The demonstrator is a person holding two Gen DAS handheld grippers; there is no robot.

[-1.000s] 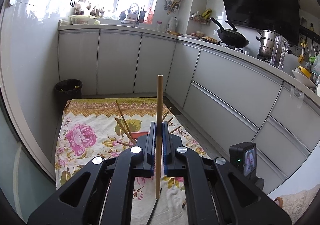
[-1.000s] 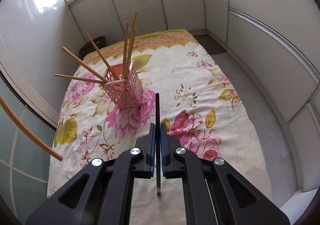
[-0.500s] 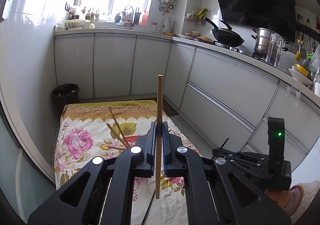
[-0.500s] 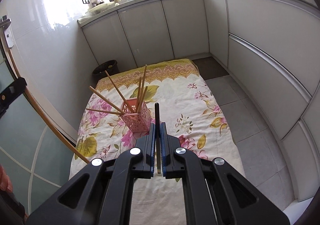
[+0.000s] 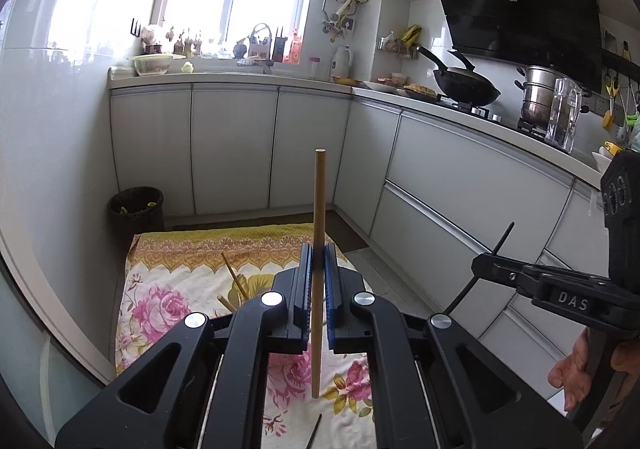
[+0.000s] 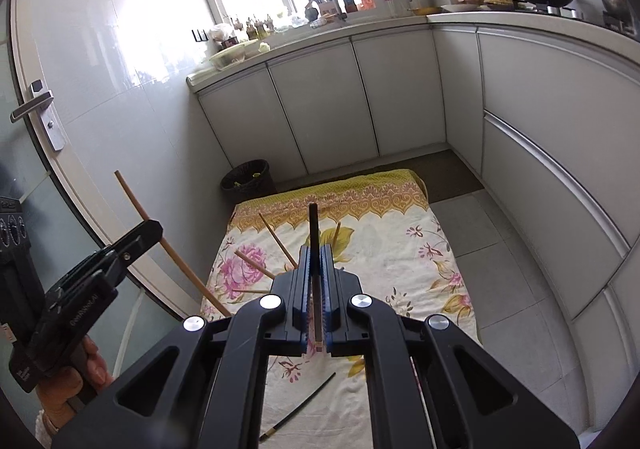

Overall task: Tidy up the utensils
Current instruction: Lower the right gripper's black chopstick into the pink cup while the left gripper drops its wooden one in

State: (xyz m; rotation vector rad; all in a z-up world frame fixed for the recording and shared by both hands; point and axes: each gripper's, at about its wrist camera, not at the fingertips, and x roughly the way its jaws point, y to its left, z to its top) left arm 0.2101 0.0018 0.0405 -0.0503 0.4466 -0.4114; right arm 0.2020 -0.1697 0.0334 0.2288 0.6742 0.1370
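Chopsticks: one pale, one dark, more standing and lying on the cloth

A pale wooden chopstick stands nearly upright, pinched at mid-length between blue pads. A dark chopstick stands likewise upright in the other view, its pale tip at 6 o'clock. Several more wooden chopsticks fan out toward 10 and 12 o'clock; what holds them is hidden. Another dark chopstick with a pale tip lies flat on the flowered cloth on the floor, at 6 o'clock of the fan, slanting toward 1 o'clock.

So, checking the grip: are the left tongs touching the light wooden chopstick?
Touching. The left wrist view shows the left tongs shut on the light wooden chopstick.
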